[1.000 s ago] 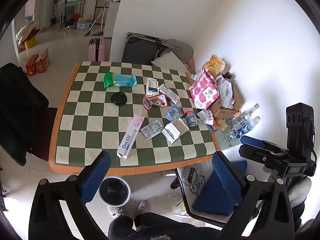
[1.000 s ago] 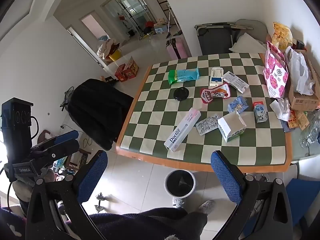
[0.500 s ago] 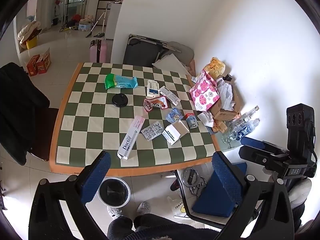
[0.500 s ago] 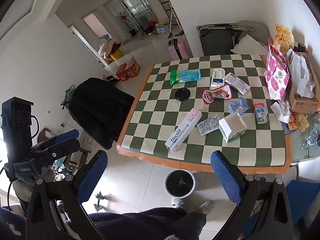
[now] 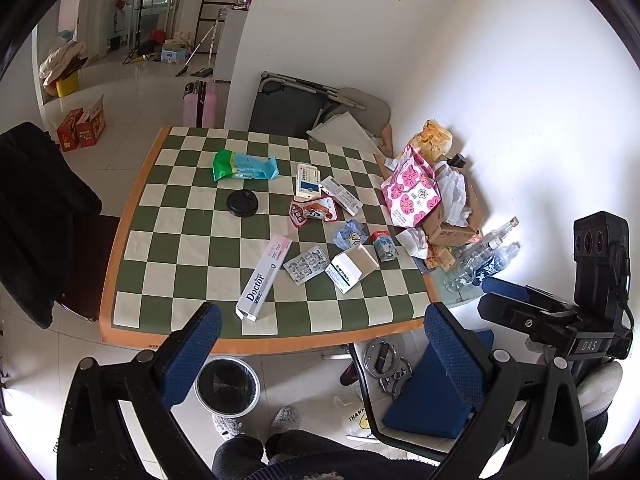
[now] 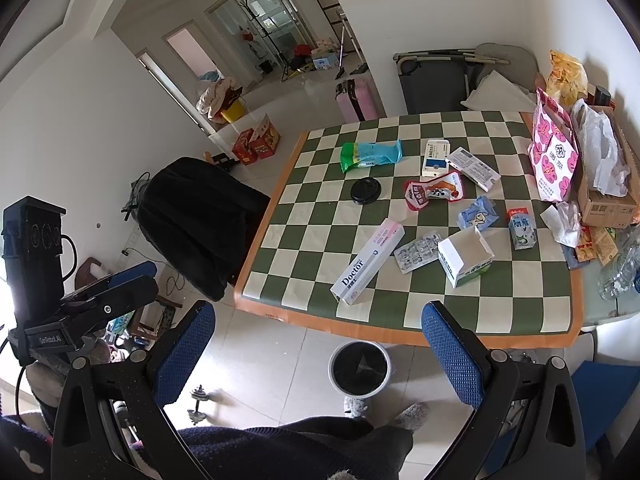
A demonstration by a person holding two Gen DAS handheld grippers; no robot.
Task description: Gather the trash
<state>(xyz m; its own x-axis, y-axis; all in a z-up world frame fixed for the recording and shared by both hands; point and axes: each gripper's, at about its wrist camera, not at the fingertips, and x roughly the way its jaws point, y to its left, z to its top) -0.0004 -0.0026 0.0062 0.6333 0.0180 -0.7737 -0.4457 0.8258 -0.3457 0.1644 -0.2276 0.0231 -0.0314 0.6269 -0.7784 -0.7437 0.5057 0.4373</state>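
Observation:
Trash lies on a green-and-cream checkered table (image 5: 132,280) (image 6: 280,216): a white Doctor toothpaste box (image 5: 262,278) (image 6: 368,266), a blister pack (image 5: 306,266) (image 6: 418,250), an open white carton (image 5: 352,268) (image 6: 464,256), a small milk carton (image 5: 385,245) (image 6: 522,228), a red snack wrapper (image 5: 314,211) (image 6: 434,192), a black lid (image 5: 242,203) (image 6: 365,191) and a green-blue wrapper (image 5: 244,165) (image 6: 370,154). A bin with a black liner (image 5: 227,386) (image 6: 359,368) stands on the floor below the table's near edge. My left gripper (image 5: 320,336) and right gripper (image 6: 318,334) are open and empty, held above the floor in front of the table.
A pink flowered bag (image 5: 412,192) (image 6: 554,160), a cardboard box (image 6: 604,196) and plastic bottles (image 5: 480,260) crowd the table's right side. A chair with a black coat (image 5: 36,208) (image 6: 196,216) stands at the left. A blue chair (image 5: 428,396) is at the right, a dumbbell (image 6: 198,402) on the floor.
Both grippers have pulled back slightly from the table, so it looks a little farther off. Nothing on the table has moved. Both grippers stay open.

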